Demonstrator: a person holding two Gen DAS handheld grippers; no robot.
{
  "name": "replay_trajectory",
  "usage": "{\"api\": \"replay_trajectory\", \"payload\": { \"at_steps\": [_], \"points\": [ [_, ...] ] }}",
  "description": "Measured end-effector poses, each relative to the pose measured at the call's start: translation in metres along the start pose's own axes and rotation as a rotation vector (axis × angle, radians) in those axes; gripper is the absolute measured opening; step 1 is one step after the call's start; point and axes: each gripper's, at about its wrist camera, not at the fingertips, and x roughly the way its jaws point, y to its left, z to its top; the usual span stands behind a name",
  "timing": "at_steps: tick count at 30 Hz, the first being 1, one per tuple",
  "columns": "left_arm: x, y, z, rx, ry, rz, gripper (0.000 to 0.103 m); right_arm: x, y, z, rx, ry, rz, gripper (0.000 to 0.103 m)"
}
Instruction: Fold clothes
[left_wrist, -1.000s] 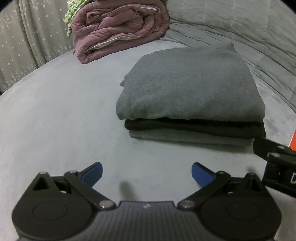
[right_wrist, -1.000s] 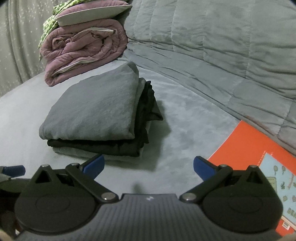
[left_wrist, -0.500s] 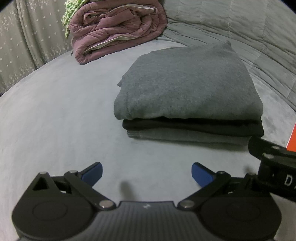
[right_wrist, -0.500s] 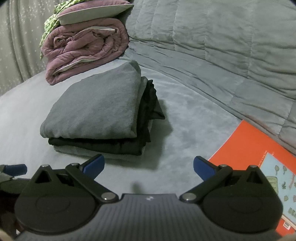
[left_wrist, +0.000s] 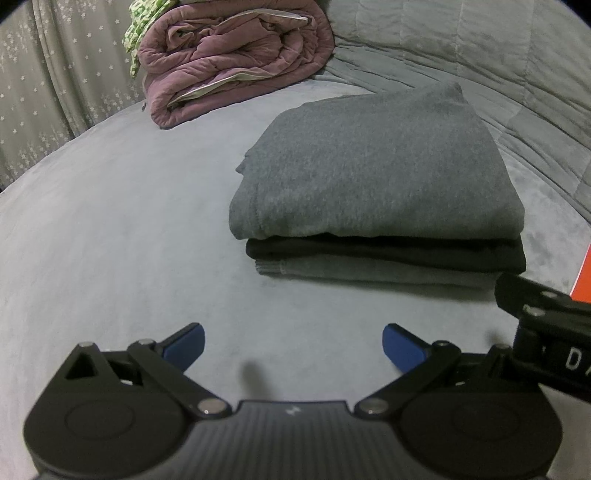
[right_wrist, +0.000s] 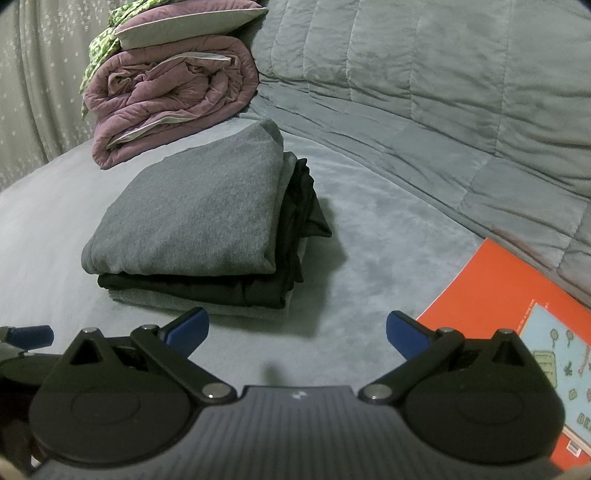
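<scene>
A neat stack of three folded garments lies on the grey bed: a grey sweatshirt (left_wrist: 373, 170) (right_wrist: 195, 210) on top, a black garment (left_wrist: 384, 253) (right_wrist: 192, 286) under it, a lighter grey one (left_wrist: 354, 271) (right_wrist: 162, 299) at the bottom. My left gripper (left_wrist: 293, 347) hovers open over bare bedding just in front of the stack, nothing between its blue pads. My right gripper (right_wrist: 295, 332) is open too, in front of the stack's right corner, and holds nothing. Part of the right gripper's body (left_wrist: 546, 332) shows at the left wrist view's right edge.
A rolled purple quilt (left_wrist: 229, 59) (right_wrist: 170, 96) with a pillow (right_wrist: 188, 22) on it sits at the back left by a curtain (left_wrist: 44, 81). A grey quilted blanket (right_wrist: 424, 74) rises behind and to the right. An orange picture book (right_wrist: 517, 332) lies at the right.
Both grippers have drifted slightly, so the stack sits a little lower and nearer in the views. Both stay open; the clothes have not moved.
</scene>
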Motion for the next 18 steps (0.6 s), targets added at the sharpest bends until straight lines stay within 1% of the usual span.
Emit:
{"api": "replay_trajectory", "payload": {
  "at_steps": [18],
  "points": [
    [0.0005,0.002,0.0001,0.014,-0.001,0.015,0.102,-0.0002,0.0004,-0.0013,-0.001,0.0,-0.001,0.103]
  ]
}}
